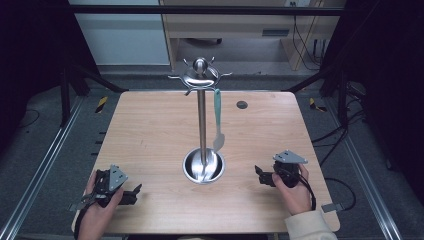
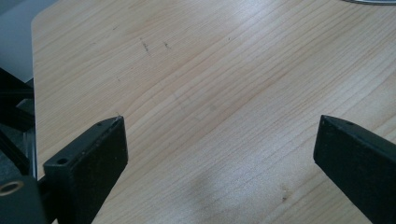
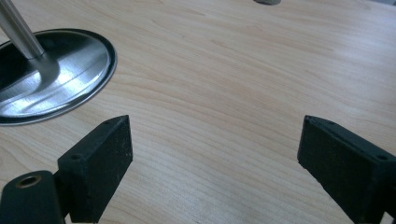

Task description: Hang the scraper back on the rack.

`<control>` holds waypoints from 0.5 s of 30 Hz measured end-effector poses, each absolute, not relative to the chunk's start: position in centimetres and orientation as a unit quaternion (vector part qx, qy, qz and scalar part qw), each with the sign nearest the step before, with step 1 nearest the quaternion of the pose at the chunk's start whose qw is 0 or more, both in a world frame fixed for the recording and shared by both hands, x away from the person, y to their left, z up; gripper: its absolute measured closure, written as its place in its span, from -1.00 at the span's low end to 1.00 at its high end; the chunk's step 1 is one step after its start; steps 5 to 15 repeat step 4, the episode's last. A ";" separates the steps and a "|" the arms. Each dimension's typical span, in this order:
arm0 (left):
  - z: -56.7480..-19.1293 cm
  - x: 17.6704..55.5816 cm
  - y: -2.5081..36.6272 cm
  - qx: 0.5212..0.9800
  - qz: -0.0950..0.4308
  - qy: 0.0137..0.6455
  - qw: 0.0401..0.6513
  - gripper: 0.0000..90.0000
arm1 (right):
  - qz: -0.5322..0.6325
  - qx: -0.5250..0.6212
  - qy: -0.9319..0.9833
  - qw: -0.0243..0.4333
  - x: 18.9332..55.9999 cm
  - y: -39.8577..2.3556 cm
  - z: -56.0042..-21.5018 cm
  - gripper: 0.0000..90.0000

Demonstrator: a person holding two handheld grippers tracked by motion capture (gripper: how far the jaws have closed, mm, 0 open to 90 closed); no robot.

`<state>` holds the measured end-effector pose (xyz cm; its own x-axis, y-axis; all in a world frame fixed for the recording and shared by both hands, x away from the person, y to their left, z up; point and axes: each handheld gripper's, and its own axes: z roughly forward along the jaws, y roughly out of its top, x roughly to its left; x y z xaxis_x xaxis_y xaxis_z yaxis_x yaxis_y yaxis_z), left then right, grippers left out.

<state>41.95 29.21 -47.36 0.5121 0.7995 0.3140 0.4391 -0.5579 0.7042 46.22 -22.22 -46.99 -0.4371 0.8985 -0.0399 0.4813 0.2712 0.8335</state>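
While both sets of jaws stand wide apart and empty, keep left gripper [image 1: 134, 194] at 7 o'clock and right gripper [image 1: 260, 175] at 4 o'clock of stand [image 1: 202, 125], approaching hanging spatula [image 1: 218, 120] slowly, avoiding pole contact.

Overhead camera faces forward; claw cameras skim table [image 1: 150, 130].

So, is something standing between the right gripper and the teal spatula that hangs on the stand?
Nothing visible does. Bare table lies between the right gripper and the teal spatula, which hangs on the stand's right side.
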 end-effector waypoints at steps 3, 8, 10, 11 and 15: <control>-47.4 42.0 29.2 0.820 0.321 0.378 0.286 -0.94 | 0.391 0.454 0.753 0.271 46.1 -22.1 -46.9 -0.76; -47.4 42.0 29.2 0.820 0.321 0.378 0.285 -0.94 | 0.388 0.455 0.754 0.272 46.1 -22.1 -46.9 -0.76; -47.4 42.0 29.2 0.820 0.321 0.378 0.285 -0.94 | 0.388 0.455 0.754 0.272 46.1 -22.1 -46.9 -0.76; -47.4 42.0 29.2 0.820 0.321 0.378 0.285 -0.94 | 0.388 0.455 0.754 0.272 46.1 -22.1 -46.9 -0.76; -47.4 42.0 29.2 0.820 0.321 0.378 0.285 -0.94 | 0.388 0.455 0.754 0.272 46.1 -22.1 -46.9 -0.76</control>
